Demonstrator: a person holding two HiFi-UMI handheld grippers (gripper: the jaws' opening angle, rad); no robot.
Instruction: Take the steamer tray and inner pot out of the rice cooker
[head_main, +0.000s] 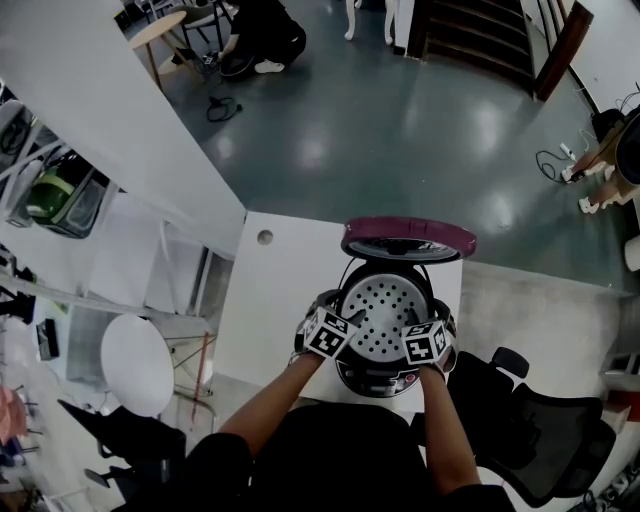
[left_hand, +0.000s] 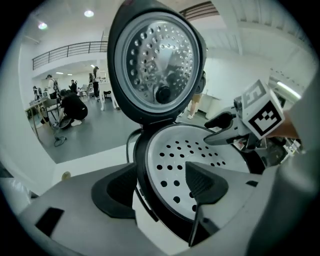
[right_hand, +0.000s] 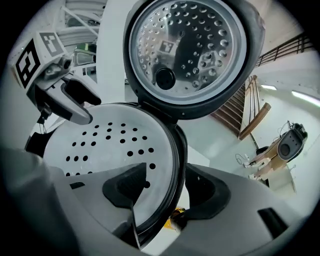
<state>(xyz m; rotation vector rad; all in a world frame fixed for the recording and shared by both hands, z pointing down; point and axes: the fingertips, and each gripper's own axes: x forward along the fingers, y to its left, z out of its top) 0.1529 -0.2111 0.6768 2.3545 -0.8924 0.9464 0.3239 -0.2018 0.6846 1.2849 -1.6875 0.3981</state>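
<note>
The rice cooker (head_main: 385, 380) stands on the white table with its lid (head_main: 408, 238) tipped up at the back. The white perforated steamer tray (head_main: 388, 305) lies in its mouth and hides the inner pot beneath. My left gripper (head_main: 340, 325) is open and straddles the cooker's left rim (left_hand: 142, 185), one jaw outside the body, the other over the tray (left_hand: 200, 150). On the opposite side my right gripper (head_main: 428, 335) is open too, astride the right rim (right_hand: 177, 165) with one jaw above the tray (right_hand: 100, 140). Neither pair of pads presses on anything.
The table (head_main: 270, 300) has a small round hole (head_main: 264, 237) near its far left corner. A black office chair (head_main: 540, 420) stands to the right and a round white stool (head_main: 137, 362) to the left. A person (head_main: 265, 35) crouches far across the floor.
</note>
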